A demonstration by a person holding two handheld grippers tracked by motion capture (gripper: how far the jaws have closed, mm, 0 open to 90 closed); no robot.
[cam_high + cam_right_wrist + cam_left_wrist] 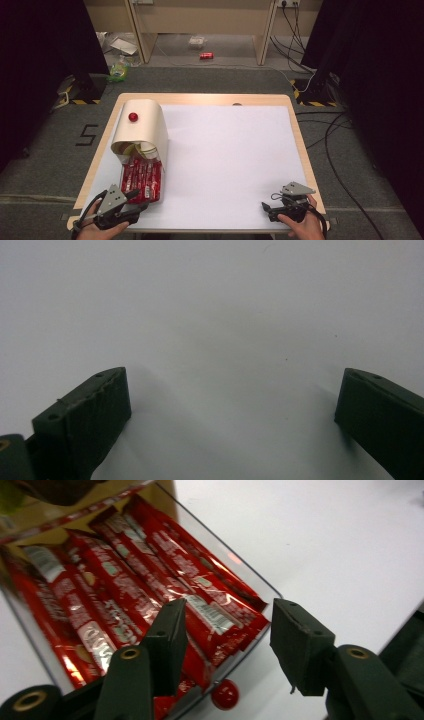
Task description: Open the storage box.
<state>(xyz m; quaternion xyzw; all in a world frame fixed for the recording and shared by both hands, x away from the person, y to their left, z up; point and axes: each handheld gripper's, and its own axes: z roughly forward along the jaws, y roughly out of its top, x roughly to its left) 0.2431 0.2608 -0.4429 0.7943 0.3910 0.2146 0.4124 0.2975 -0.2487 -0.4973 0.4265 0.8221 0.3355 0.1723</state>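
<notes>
Holding our left gripper (134, 196) released over the clear tray (260, 587) of red bars (150, 585), right gripper (267, 206) released above the white desk (230, 160), near right.

A wooden table (295, 131) with a white sheet (230, 160) over most of its top stands on grey carpet (45, 155). A black "5" (86, 135) is marked on the carpet off the table's left edge. Black curtains (40, 50) hang at both sides. Beyond the far edge stands pale wooden furniture (200, 20), with a red can (206, 56) and litter (119, 70) on the floor there. Black cables (335, 140) trail along the right.
</notes>
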